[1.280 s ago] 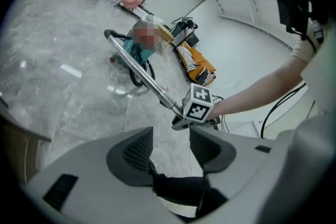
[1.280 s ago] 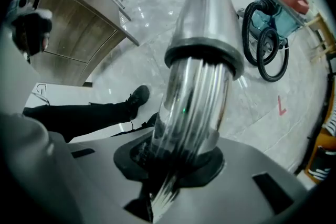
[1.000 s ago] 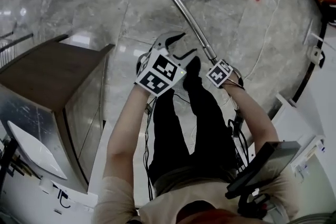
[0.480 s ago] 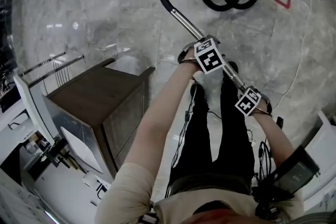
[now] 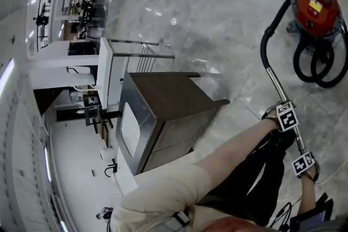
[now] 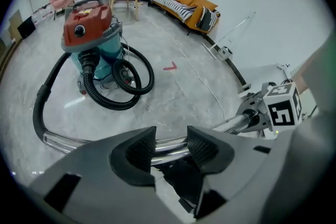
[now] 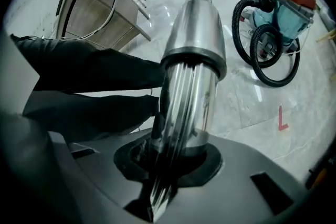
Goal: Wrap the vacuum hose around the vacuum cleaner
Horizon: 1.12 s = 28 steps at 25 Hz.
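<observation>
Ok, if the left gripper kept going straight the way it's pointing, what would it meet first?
The metal wand: it lies crosswise just beyond the fingers of the left gripper, which have just been closing, and shows through the gap between them. Depth is unclear, so they may already touch it.

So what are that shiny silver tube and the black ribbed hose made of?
The shiny silver tube looks like polished metal, perhaps chromed steel: mirror-like streaked reflections. The black ribbed hose seems to be flexible matte plastic or rubber: corrugated ridges, loose coils.
</observation>
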Each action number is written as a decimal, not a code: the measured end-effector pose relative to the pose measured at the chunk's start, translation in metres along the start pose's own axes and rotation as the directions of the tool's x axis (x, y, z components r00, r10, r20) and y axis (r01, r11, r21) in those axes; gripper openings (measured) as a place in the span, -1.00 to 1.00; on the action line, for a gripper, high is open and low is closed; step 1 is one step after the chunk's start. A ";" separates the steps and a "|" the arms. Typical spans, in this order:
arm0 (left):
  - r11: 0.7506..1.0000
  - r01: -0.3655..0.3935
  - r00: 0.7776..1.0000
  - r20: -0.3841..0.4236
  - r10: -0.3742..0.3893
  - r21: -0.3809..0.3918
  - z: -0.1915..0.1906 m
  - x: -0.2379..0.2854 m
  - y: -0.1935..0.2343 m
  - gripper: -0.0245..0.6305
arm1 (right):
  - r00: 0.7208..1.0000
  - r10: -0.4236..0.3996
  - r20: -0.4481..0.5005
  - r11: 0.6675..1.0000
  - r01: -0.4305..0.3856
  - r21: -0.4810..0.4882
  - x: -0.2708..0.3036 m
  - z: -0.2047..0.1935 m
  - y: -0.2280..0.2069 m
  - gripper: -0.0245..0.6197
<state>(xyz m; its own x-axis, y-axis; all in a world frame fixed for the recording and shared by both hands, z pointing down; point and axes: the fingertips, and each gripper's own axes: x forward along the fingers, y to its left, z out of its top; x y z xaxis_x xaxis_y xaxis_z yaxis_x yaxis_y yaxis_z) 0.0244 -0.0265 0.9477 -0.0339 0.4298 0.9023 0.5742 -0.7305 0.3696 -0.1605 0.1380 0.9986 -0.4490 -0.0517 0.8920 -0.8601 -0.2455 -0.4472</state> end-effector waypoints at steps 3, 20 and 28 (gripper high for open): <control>1.000 -0.023 0.999 0.023 0.023 -0.007 0.010 -0.010 0.006 -0.33 | 0.998 0.019 -0.059 1.000 -0.019 0.007 -0.015 -0.012 -0.003 -0.69; 0.968 0.234 0.956 -0.162 -0.246 -0.085 -0.002 0.030 -0.029 -0.91 | 0.979 -0.050 -0.196 0.997 0.059 0.040 -0.124 -0.061 -0.140 -0.78; 0.990 0.050 0.996 -0.064 -0.059 -0.133 0.074 0.025 -0.018 -0.91 | 0.986 -0.016 -0.168 0.999 0.008 -0.049 -0.137 -0.119 -0.198 -0.79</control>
<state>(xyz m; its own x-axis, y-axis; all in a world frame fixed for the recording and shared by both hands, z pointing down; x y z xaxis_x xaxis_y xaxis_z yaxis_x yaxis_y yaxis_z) 0.0735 0.0365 0.9476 -0.1197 0.4375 0.8912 0.4574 -0.7724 0.4406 0.0424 0.3085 0.9567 -0.4694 0.1156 0.8754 -0.8745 -0.1984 -0.4427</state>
